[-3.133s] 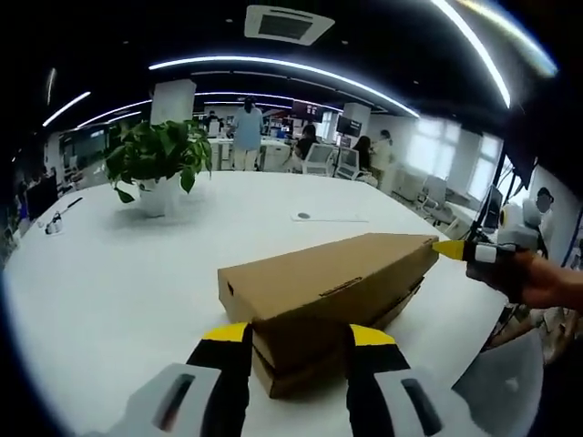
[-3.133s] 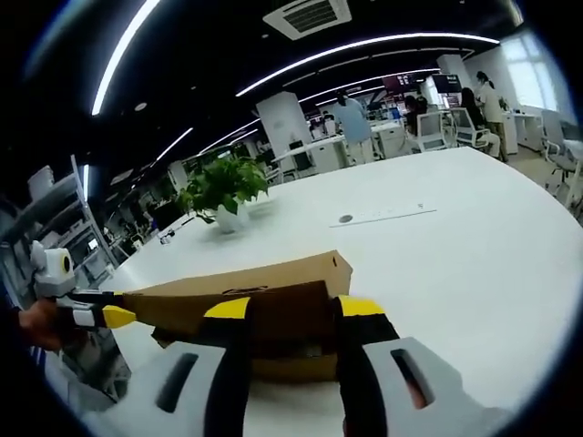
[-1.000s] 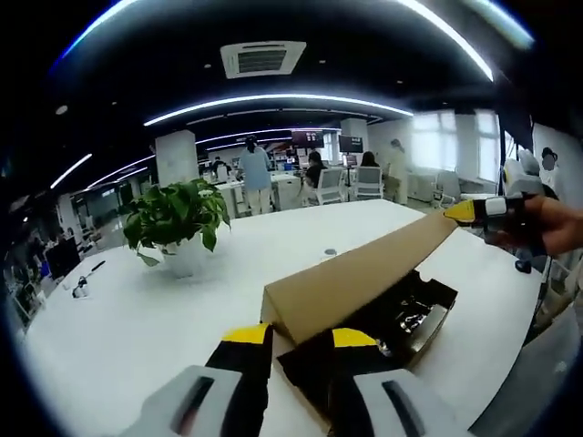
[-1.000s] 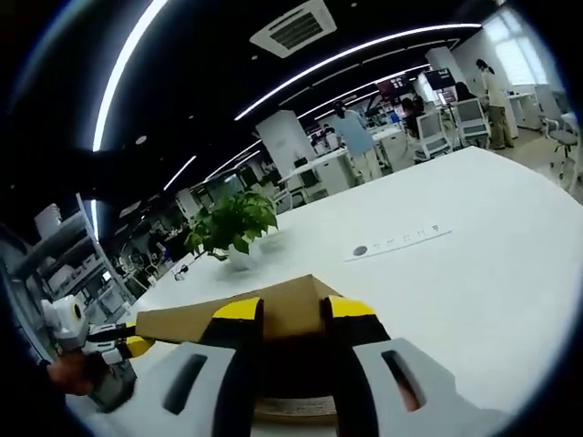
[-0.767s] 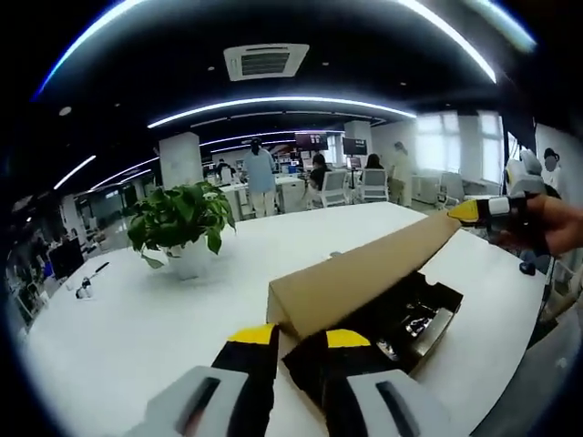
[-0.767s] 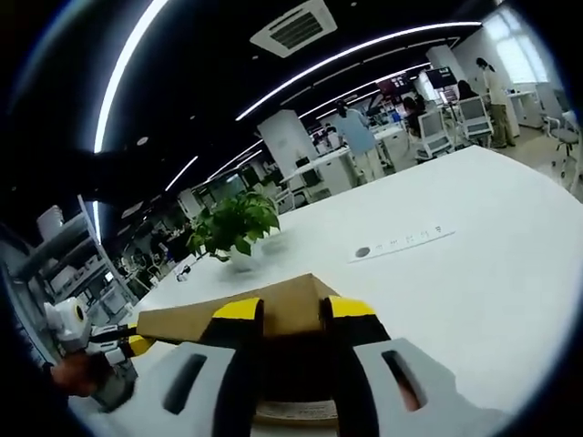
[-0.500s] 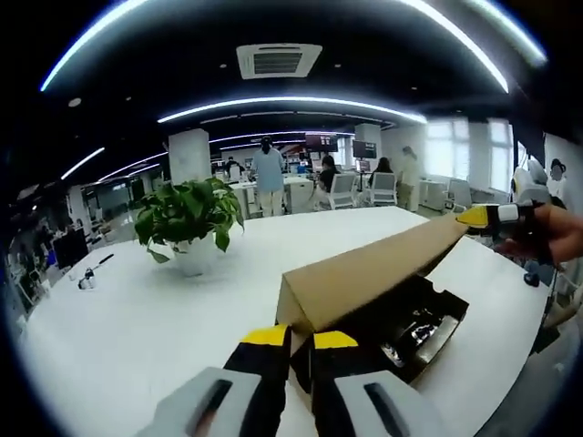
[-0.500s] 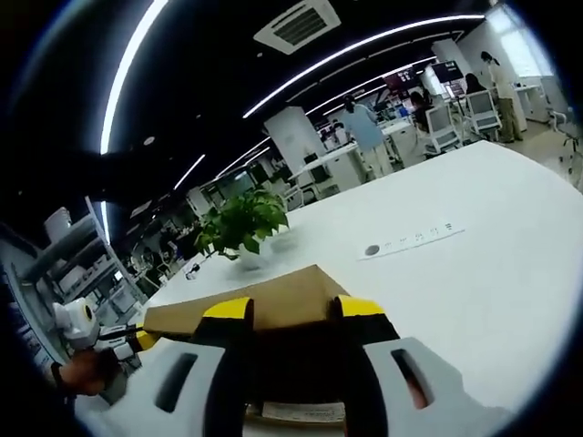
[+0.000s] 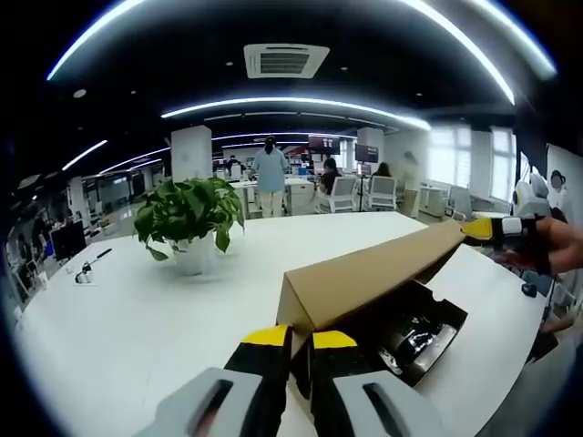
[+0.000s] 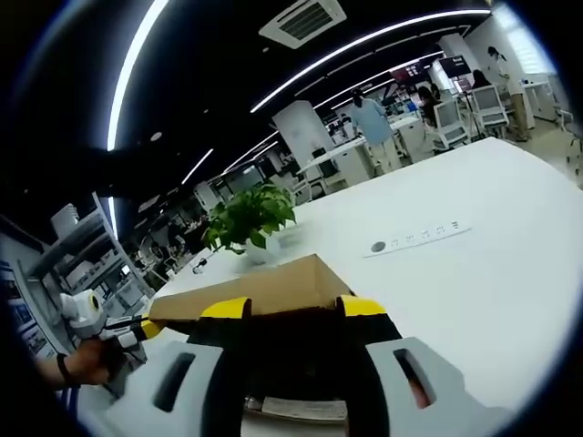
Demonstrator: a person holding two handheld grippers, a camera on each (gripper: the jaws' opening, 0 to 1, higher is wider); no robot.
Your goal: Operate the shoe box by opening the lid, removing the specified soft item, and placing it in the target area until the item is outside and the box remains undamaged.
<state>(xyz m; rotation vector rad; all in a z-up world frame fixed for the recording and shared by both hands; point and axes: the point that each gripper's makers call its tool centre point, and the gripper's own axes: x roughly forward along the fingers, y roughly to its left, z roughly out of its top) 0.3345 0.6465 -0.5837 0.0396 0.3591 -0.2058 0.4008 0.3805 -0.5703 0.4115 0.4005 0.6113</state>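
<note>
We held the left hand-held gripper (image 9: 290,339) pinched on the lid (image 9: 364,273) corner, the right hand-held gripper (image 10: 287,309) wide around its far end – one shoe box (image 9: 428,337) on the white table (image 9: 118,309), contents dark, the soft item unclear; thin card, best lifted by edges; one potted plant (image 9: 187,218) beyond

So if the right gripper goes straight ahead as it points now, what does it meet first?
Probably the raised brown lid of the shoe box, which stands just beyond the right gripper between its open jaws; depth is unclear.
</note>
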